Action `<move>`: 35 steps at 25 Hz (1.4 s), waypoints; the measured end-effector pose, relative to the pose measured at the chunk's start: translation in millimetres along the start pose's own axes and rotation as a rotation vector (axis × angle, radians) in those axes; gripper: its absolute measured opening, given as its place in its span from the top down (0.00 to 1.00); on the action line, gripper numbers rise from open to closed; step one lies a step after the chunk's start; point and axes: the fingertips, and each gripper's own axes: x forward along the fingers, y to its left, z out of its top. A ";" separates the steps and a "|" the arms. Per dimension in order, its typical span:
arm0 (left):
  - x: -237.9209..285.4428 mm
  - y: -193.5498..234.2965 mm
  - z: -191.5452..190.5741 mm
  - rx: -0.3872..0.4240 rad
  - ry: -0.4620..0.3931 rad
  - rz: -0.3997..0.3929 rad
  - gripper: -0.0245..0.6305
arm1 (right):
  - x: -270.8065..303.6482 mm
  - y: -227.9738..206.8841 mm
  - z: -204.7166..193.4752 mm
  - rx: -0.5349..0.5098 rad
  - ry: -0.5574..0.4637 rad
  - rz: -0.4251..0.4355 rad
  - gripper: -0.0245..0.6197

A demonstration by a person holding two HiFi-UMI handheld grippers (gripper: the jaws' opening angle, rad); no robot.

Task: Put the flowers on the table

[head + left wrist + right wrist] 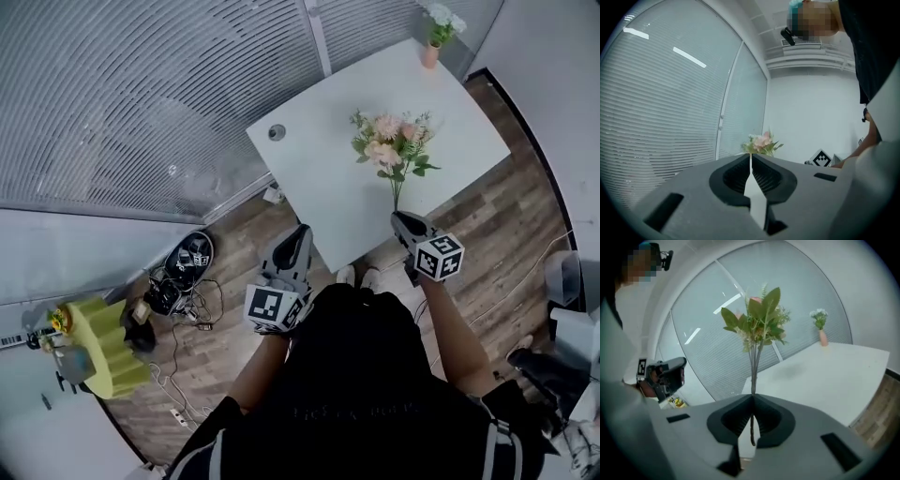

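Note:
A bunch of pink and cream flowers (392, 142) with green leaves is held above the white table (328, 178). Its thin stems run down into my right gripper (399, 218), which is shut on them. In the right gripper view the flowers (757, 319) stand upright from the closed jaws of the right gripper (753, 396), and the stem ends poke out below the jaw tips. My left gripper (299, 234) hovers near the table's front edge, shut with nothing in it. The left gripper (750, 157) points toward the bouquet (761, 143), which is seen far off.
A small pink vase with white flowers (438, 28) stands at the table's far corner. A round cable port (276, 132) sits near the table's left edge. Blinds cover the window wall. Cables and gear (183, 277) lie on the wood floor, beside a yellow-green stool (101, 345).

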 end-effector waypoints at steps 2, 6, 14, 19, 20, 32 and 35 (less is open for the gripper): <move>7.1 12.0 0.0 -0.001 0.013 0.004 0.92 | 25.3 -19.2 -12.3 0.028 0.040 -0.023 0.91; 10.1 19.1 -7.8 0.002 0.050 -0.002 0.92 | 56.9 -43.5 -38.7 0.123 0.107 -0.054 0.91; 8.0 28.4 -22.4 -0.030 0.092 0.012 0.92 | 93.9 -69.9 -66.7 0.198 0.187 -0.106 0.91; 5.6 36.4 -24.0 -0.029 0.095 0.036 0.92 | 101.3 -80.8 -81.3 0.227 0.229 -0.138 0.90; 5.4 37.5 -24.1 -0.029 0.096 0.036 0.92 | 101.7 -83.4 -84.8 0.236 0.239 -0.144 0.90; 7.6 35.8 -16.8 -0.040 0.087 -0.001 0.92 | 104.9 -83.9 -80.0 0.179 0.214 -0.171 0.90; 7.6 34.9 -21.5 -0.053 0.092 -0.013 0.92 | 101.1 -82.9 -76.3 0.173 0.207 -0.177 0.84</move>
